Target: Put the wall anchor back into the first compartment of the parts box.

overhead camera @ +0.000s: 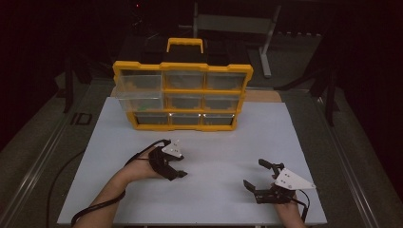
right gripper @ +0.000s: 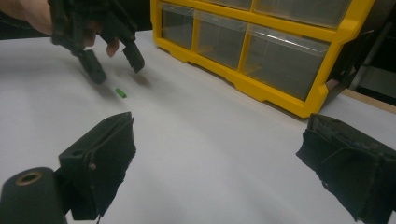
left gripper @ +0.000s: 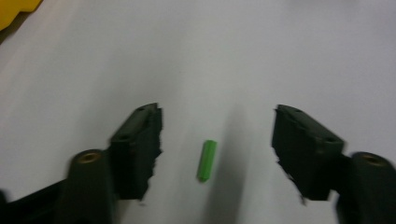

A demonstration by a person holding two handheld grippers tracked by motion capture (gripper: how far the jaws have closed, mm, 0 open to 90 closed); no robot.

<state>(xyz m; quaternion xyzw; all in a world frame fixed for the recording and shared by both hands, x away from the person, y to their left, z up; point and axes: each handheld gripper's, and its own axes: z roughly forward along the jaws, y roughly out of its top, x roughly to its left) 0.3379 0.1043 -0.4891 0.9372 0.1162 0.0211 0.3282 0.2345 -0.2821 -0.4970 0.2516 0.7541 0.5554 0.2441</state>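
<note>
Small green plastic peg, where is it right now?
The small green plastic peg lies on the white table, between the open left tongs, in front of the yellow drawer organizer.

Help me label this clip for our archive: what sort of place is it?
Probably a lab or workshop bench set up for recording handling trials. A flat white tabletop sits in a dark room, holding a yellow plastic organizer with clear drawers. A person works a black handheld claw, open above a small green cylinder.
</note>
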